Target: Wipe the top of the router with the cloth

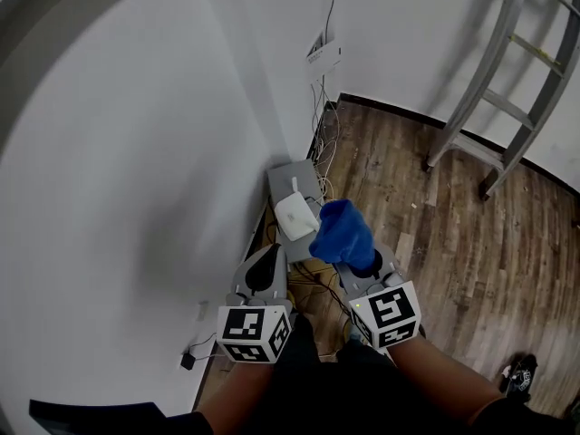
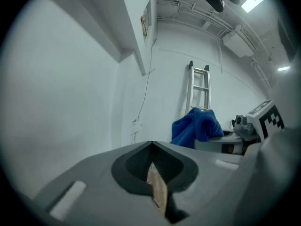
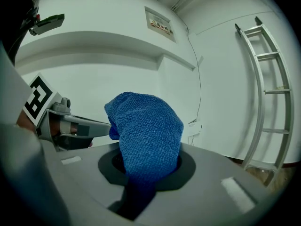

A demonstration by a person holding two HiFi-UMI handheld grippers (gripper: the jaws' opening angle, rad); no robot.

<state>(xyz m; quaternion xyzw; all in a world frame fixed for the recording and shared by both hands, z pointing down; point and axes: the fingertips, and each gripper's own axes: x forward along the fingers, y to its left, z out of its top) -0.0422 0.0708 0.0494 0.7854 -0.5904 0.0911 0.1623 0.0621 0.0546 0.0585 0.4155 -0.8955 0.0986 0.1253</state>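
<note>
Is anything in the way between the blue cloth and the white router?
Nothing visible is. The blue cloth is right beside the white router, and the router's top looks bare.

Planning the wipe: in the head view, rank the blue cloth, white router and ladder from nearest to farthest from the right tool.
1. Blue cloth, gripped in the right tool.
2. White router, ahead and to its left.
3. Ladder, far off at upper right.
</note>
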